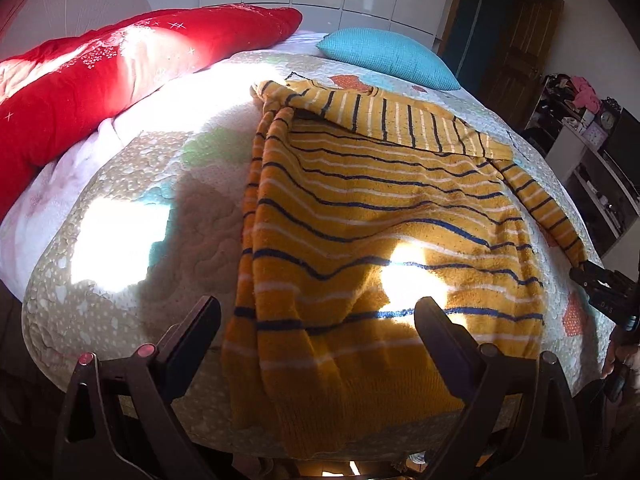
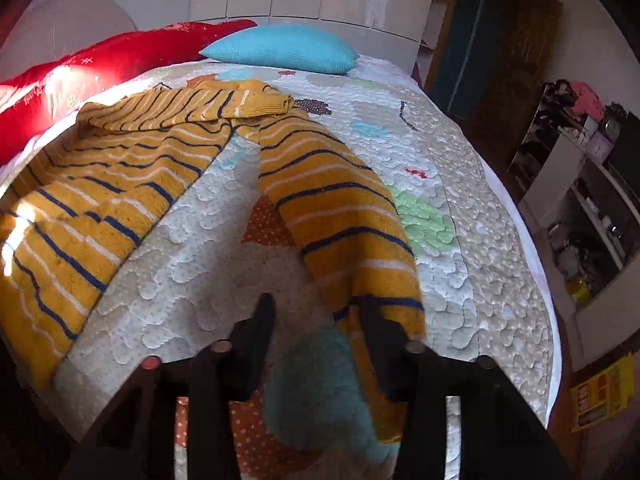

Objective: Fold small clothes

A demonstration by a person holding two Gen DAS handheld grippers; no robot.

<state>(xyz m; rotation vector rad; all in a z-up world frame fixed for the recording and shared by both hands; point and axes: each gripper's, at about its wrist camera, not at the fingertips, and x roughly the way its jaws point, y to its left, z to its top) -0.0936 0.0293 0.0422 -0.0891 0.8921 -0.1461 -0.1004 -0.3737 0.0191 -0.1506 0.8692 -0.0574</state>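
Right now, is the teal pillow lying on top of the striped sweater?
No, the teal pillow sits apart at the bed's far end, beyond the sweater.

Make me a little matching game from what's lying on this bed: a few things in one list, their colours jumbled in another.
Things:
1. sweater
2. pillow
3. quilt
4. bedspread

Colours:
A. turquoise
B. pale with coloured patches
C. mustard with navy and white stripes
D. red

Pairs: 1-C, 2-A, 3-D, 4-B
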